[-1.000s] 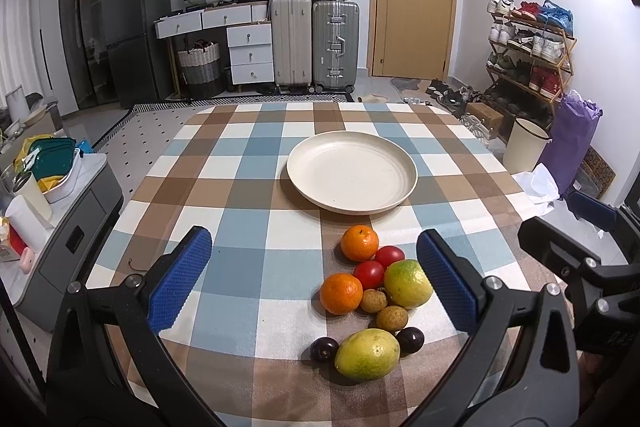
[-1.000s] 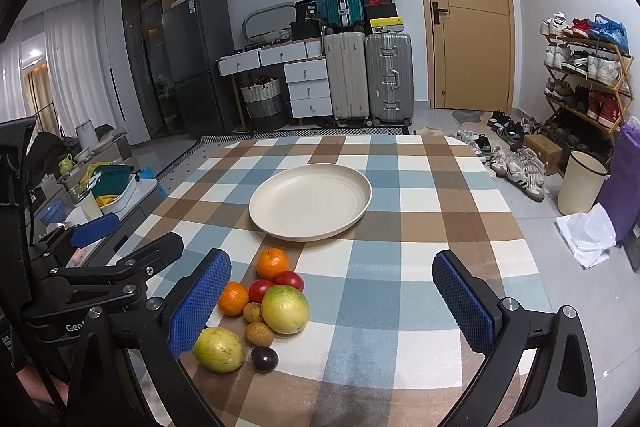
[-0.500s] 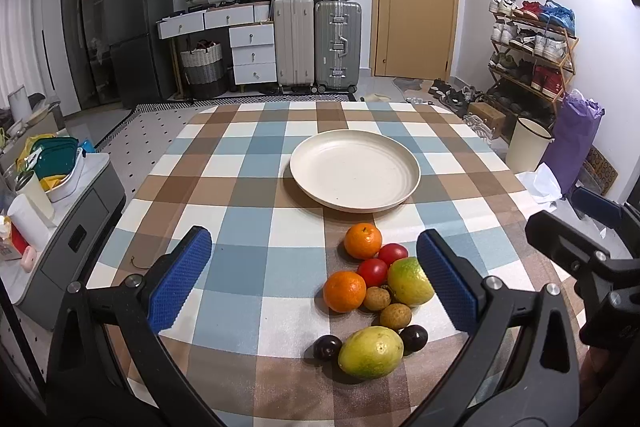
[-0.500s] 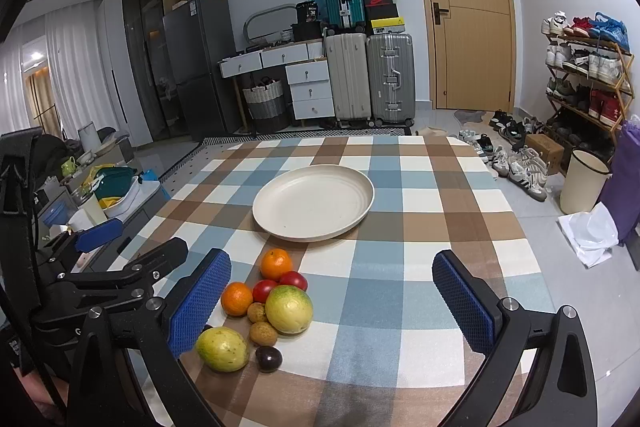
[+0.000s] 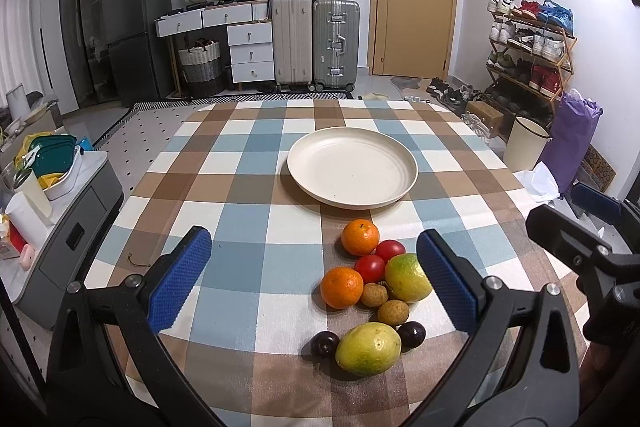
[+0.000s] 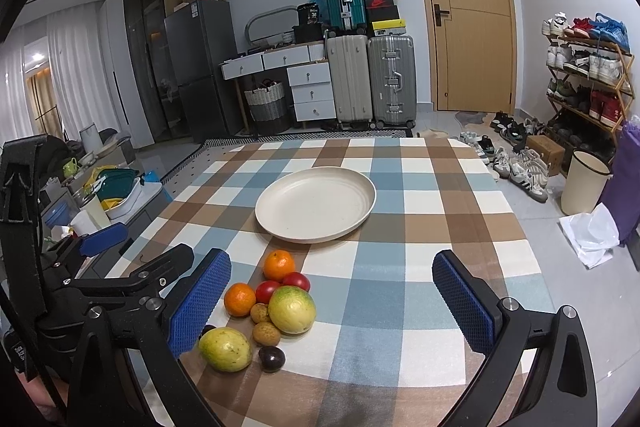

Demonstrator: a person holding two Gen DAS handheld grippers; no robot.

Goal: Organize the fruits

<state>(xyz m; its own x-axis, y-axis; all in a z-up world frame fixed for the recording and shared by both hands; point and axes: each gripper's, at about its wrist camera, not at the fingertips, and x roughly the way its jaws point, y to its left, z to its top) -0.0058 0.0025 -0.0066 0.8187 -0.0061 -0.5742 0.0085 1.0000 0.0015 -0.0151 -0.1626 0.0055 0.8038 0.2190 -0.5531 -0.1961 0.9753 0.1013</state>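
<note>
L wrist view: my left gripper (image 5: 312, 275) has jaws wide, nothing held, above the fruit pile (image 5: 372, 287) on the checked tabletop (image 5: 240, 163), just short of the empty plate (image 5: 352, 167). Step: approach, pre-pick; next I'd drop onto one fruit, prob. an orange (image 5: 360, 237). R wrist view: right gripper (image 6: 332, 303) jaws wide too, pile (image 6: 272, 311) by its left finger. Vs 1 s ago: both views slightly closer, fruit unmoved.
</note>
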